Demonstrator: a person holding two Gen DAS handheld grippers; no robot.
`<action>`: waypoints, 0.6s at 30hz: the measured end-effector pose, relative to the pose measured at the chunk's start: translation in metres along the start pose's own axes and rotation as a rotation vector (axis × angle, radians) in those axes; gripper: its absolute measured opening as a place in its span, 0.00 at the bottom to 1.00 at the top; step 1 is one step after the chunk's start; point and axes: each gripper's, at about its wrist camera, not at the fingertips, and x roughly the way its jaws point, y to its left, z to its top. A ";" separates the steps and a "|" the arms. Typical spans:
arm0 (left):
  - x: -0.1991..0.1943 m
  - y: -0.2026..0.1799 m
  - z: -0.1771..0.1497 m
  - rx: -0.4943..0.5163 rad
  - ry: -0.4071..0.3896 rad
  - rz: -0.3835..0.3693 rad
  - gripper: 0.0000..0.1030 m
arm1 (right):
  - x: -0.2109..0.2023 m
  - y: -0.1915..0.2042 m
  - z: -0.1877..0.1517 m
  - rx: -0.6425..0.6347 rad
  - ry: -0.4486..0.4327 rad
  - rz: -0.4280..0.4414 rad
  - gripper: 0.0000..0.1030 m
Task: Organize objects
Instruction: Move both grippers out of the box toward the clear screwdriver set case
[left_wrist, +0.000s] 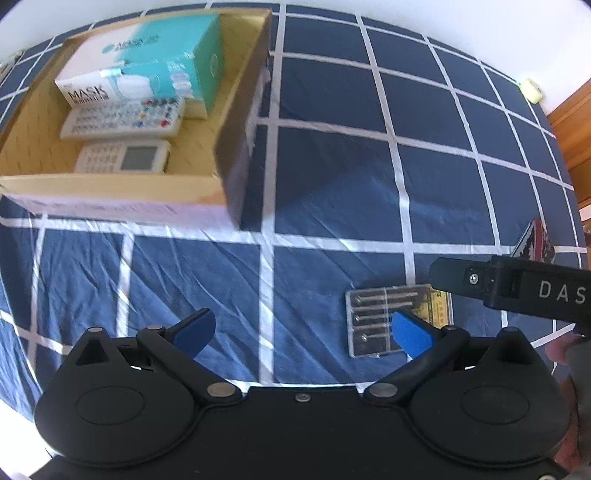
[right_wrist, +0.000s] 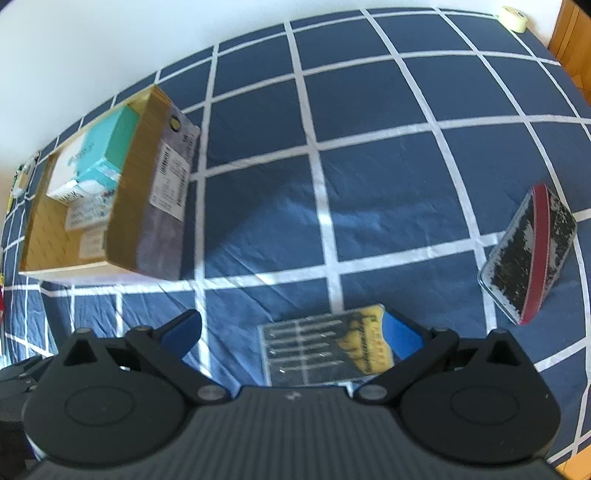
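Note:
A clear plastic case of small screwdrivers (left_wrist: 388, 321) with a yellow label lies flat on the blue checked bedspread; it also shows in the right wrist view (right_wrist: 325, 347). My right gripper (right_wrist: 295, 332) is open and hovers over it, the case lying between its fingers. My left gripper (left_wrist: 303, 330) is open and empty, its right finger beside the case. A cardboard box (left_wrist: 236, 122) at the left holds a teal and white mask box (left_wrist: 147, 70), a white remote (left_wrist: 122, 120) and a second white remote (left_wrist: 123, 158). A red-edged black and white tin (right_wrist: 528, 254) lies at the right.
The right gripper's black body (left_wrist: 517, 288) reaches in from the right of the left wrist view. A roll of tape (right_wrist: 513, 16) sits at the bed's far right edge. A wooden frame (left_wrist: 572, 125) borders the bed on the right.

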 end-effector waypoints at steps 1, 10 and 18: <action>0.003 -0.003 -0.003 0.002 0.007 0.002 1.00 | 0.002 -0.004 -0.001 -0.003 0.006 0.003 1.00; 0.039 -0.024 -0.025 0.020 0.079 0.017 1.00 | 0.031 -0.029 -0.012 -0.024 0.064 -0.016 1.00; 0.068 -0.033 -0.038 0.042 0.148 0.007 0.98 | 0.062 -0.036 -0.021 -0.027 0.128 -0.004 1.00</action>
